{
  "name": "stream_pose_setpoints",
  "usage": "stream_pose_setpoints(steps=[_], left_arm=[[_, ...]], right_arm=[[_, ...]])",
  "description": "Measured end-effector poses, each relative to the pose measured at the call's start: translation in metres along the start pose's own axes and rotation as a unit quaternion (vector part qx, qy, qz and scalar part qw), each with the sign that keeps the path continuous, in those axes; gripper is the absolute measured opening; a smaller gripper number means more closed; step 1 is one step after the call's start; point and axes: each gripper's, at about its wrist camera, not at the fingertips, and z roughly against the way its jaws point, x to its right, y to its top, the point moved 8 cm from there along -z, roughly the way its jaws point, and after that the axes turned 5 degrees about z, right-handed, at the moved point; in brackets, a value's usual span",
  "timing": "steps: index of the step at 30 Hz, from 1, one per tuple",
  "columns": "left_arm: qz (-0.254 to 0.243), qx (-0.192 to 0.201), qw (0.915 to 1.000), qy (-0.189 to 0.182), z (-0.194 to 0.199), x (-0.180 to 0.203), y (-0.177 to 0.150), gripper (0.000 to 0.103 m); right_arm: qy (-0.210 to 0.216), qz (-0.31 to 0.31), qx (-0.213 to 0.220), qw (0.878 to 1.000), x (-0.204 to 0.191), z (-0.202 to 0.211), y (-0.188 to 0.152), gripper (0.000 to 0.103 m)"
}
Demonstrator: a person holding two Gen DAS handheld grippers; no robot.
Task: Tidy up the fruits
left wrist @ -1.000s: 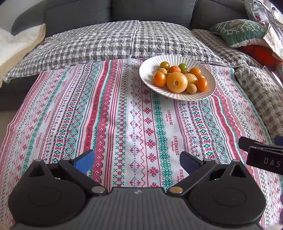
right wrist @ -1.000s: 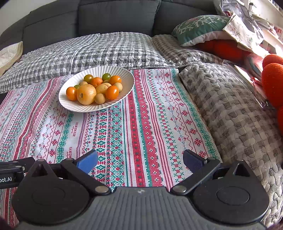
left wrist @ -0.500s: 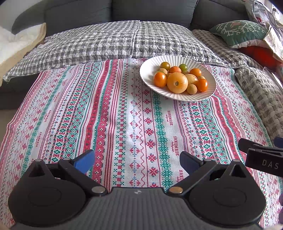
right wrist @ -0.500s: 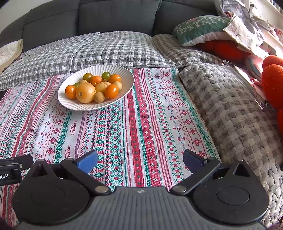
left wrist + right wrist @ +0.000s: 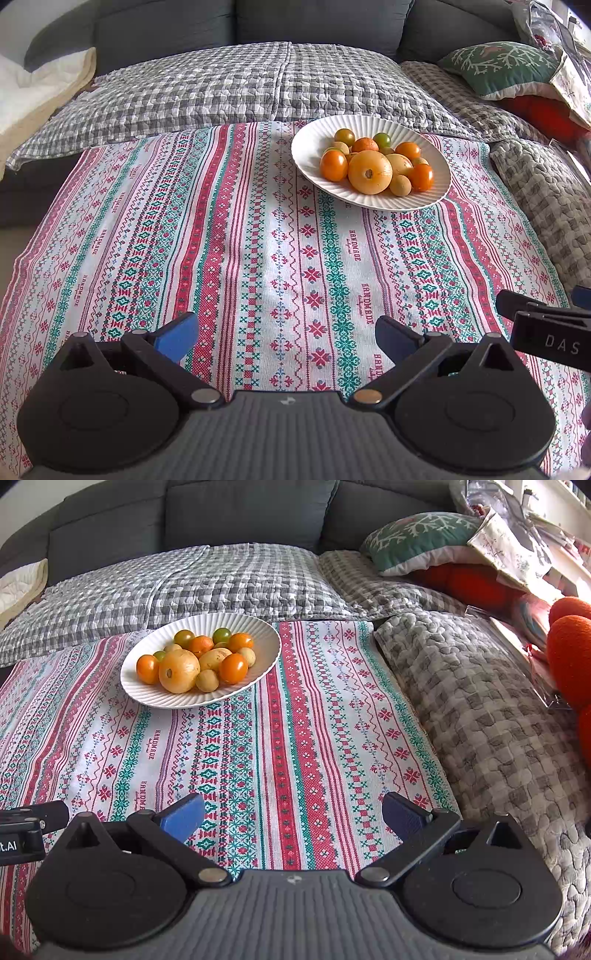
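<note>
At one o'clock I see every orange, yellow and green fruit [image 5: 370,171] heaped in the ribbed white plate [image 5: 314,147], none on the striped embroidered cloth [image 5: 221,258]. My left gripper [image 5: 282,334] and right gripper [image 5: 293,812] gape, carrying nothing.

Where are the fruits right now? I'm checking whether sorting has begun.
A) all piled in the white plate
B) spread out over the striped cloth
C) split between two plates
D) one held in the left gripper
A: every fruit sits heaped in the white plate, the patterned cloth bare, and the left gripper and right gripper open, holding nothing.
</note>
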Motion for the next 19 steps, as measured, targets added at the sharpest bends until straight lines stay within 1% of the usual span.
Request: stream_pose_setpoints(steps=[19], left_arm=[[-0.001,0.001,1.0000,0.003,-0.0003,0.0035,-0.0014,0.097]], right_arm=[[-0.001,0.003,0.000,1.000,-0.0016,-0.0004,-0.0018,0.102]])
